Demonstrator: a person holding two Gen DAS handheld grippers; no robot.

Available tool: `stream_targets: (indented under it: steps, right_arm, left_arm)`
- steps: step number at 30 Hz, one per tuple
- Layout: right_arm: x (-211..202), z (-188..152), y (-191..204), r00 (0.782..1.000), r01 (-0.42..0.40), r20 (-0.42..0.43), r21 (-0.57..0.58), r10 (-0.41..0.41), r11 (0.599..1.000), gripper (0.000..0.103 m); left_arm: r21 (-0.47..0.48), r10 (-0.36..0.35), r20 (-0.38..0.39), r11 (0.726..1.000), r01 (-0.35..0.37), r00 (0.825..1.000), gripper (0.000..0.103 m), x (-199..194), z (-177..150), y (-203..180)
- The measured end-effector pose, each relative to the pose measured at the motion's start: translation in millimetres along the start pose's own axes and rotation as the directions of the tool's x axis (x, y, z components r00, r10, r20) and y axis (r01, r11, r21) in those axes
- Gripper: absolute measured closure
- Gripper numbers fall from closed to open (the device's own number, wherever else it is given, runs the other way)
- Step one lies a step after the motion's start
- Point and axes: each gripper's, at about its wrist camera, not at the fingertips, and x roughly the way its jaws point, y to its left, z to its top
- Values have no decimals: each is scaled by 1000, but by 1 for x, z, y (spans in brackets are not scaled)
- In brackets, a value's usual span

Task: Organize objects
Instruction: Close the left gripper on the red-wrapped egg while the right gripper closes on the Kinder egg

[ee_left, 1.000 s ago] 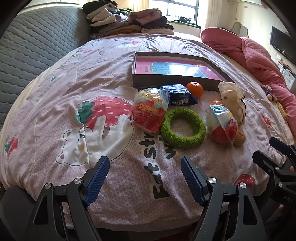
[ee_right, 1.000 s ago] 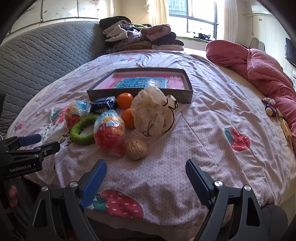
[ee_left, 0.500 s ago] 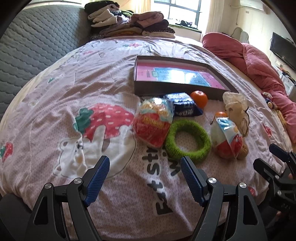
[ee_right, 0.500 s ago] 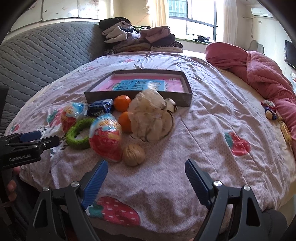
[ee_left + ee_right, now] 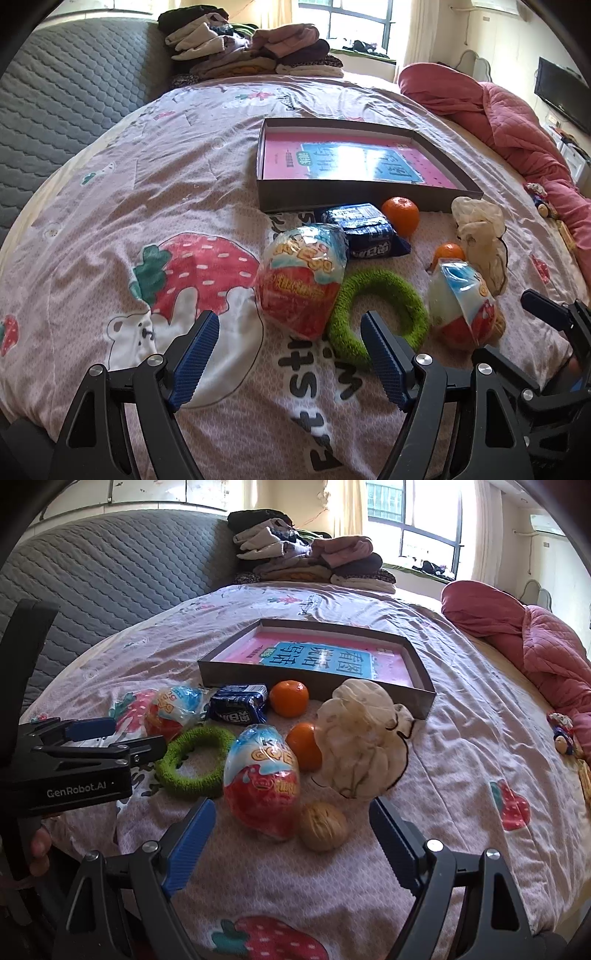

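On the bed lie two wrapped toy eggs [image 5: 303, 280] [image 5: 264, 779], a green fuzzy ring [image 5: 380, 306], a dark blue snack packet [image 5: 365, 229], two oranges [image 5: 289, 698] [image 5: 304, 745], a walnut [image 5: 324, 826] and a crumpled cream bag [image 5: 364, 746]. A shallow grey box [image 5: 354, 192] with a pink book inside sits behind them. My left gripper [image 5: 288, 350] is open just short of the left egg and the ring. My right gripper [image 5: 291, 834] is open just short of the right egg and the walnut. Both hold nothing.
Folded clothes [image 5: 306, 559] are stacked at the far end of the bed, by a grey quilted headboard [image 5: 66, 96]. A pink quilt [image 5: 546, 646] is bunched at the right, with small toys [image 5: 563, 734] near it. The bed's near edge runs under both grippers.
Both grippers have moved forward toward the objects, which now look larger and closer. Their jaws stay open. No object has moved.
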Motion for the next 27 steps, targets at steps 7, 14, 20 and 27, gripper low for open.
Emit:
stream_targets:
  steps: [7, 14, 20, 27]
  right_arm:
    - [9, 9, 3, 1000, 6, 1, -14, -6, 1000, 20]
    - [17, 15, 6, 1000, -10, -12, -31, 9, 999, 30]
    - [25, 16, 9, 999, -22, -33, -44, 20, 999, 35]
    - [33, 18, 16, 999, -33, -42, -74, 30, 997, 53]
  left_arm:
    - [6, 9, -12, 1000, -9, 1000, 23, 14, 11, 4]
    - [5, -15, -19, 1000, 16, 1000, 23, 25, 20, 10]
    - [-8, -71, -30, 997, 70, 997, 23, 34, 27, 16]
    - [-21, -105, -52, 994, 104, 993, 23, 49, 34, 17]
